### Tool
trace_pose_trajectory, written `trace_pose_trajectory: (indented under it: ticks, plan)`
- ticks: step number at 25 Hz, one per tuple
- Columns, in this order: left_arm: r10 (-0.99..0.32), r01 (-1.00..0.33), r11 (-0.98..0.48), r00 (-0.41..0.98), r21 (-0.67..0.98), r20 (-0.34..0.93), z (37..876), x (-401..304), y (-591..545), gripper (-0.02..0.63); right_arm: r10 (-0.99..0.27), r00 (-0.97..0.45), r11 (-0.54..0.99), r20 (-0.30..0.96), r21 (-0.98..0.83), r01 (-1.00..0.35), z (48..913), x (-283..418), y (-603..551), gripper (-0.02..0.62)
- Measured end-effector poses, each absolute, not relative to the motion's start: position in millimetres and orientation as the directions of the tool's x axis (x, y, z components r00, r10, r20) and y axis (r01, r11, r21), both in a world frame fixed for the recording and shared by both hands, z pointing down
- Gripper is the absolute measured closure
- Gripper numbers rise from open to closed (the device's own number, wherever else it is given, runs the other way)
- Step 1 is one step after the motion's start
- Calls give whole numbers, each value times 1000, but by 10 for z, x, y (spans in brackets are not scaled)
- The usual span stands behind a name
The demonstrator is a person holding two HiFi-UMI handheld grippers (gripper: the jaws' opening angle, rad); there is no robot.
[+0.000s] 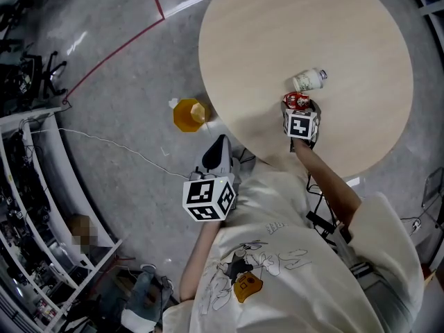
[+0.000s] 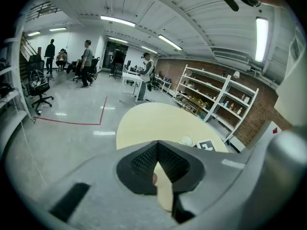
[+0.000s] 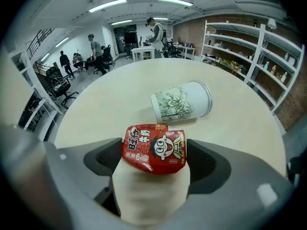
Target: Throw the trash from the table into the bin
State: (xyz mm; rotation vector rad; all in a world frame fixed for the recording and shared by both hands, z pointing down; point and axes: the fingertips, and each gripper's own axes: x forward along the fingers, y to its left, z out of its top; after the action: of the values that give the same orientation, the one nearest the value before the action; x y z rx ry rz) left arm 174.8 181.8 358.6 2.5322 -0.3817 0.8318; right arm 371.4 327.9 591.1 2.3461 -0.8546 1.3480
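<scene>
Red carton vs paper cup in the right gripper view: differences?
The red carton shows a cartoon face; the paper cup is white with green bamboo print. Carton is boxy; cup is round, lying on its side. Carton sits between the jaws of the right gripper; cup lies beyond them. Both rest on the table.

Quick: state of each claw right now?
Left claw: closed, empty.
Right claw: open, red cartoon-printed drink carton between its tips, not gripped.
</scene>
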Motion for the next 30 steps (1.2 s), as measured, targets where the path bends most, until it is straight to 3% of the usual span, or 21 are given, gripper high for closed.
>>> trace_pose_trajectory:
  ticks: [11,30]
  plan:
    - [-169,-473,-793,777,385,606,3556,1618,1859,606,-368,350,-673,862,13,-740,5751,3635,3177,179]
    - [-225,-514,-733,801,445,555,3373,1010,1517,606,-427,328,-655,842,-39,-754,5307,3134,2851,181]
